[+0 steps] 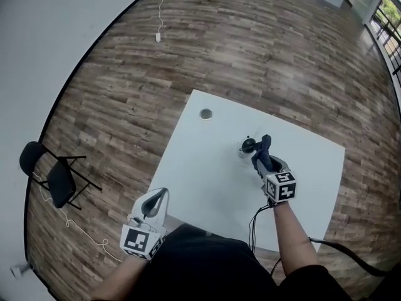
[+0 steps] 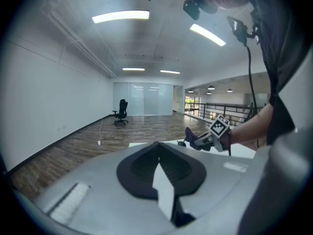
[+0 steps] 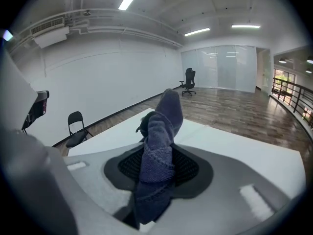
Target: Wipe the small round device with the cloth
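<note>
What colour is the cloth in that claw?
Dark bluish purple. The cloth shows best in the right gripper view.

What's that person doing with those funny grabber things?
A person stands at a white table with a gripper in each hand. The right gripper has a dark blue cloth pinched in its jaws, right beside the small round black device on the table. Whether the cloth touches it can't be seen. The left gripper is empty, jaws together, near the table's edge.
</note>
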`<control>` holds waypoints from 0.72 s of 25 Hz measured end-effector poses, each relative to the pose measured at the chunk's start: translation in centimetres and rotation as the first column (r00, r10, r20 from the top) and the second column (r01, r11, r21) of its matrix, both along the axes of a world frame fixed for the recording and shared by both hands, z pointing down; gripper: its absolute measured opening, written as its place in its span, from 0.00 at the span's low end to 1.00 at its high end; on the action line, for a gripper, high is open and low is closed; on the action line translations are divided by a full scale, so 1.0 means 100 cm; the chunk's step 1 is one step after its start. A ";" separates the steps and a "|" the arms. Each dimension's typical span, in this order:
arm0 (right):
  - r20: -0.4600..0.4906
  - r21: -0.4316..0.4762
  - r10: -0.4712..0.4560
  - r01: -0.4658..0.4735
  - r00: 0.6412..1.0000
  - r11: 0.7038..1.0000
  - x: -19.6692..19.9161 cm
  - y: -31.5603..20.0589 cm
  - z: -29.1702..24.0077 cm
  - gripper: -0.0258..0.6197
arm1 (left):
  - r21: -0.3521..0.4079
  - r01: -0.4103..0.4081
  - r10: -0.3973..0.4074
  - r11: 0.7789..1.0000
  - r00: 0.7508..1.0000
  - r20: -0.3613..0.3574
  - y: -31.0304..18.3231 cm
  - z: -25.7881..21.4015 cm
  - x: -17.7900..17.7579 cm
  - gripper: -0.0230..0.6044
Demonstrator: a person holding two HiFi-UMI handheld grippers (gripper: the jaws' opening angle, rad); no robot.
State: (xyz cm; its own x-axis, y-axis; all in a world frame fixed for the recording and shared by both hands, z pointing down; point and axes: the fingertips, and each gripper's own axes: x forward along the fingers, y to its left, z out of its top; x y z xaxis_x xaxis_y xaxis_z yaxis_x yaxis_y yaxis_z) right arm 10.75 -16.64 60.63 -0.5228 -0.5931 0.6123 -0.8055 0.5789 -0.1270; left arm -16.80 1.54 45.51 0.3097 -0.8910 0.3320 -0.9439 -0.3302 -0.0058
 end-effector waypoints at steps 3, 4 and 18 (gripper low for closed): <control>-0.002 0.005 -0.017 0.017 1.000 1.000 -0.008 -0.014 -0.004 0.25 | -0.011 0.044 -0.044 0.999 0.999 -0.003 0.008 0.002 -0.008 0.04; -0.004 0.006 -0.023 0.023 1.000 1.000 -0.010 -0.018 -0.004 0.25 | -0.014 0.057 -0.057 0.998 0.998 -0.004 0.010 0.002 -0.010 0.04; -0.109 -0.043 -0.113 0.109 0.988 0.993 -0.037 -0.027 0.015 0.25 | -0.035 0.156 -0.156 0.987 0.988 -0.007 0.032 0.004 -0.022 0.04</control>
State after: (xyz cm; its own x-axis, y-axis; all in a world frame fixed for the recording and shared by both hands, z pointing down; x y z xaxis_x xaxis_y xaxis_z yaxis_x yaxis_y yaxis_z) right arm 7.05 -19.31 62.13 -0.5113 -0.5112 0.6909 -0.7470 0.6618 -0.0631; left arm -19.02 4.72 45.92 0.1710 -0.9170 0.3603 -0.9839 -0.1786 0.0124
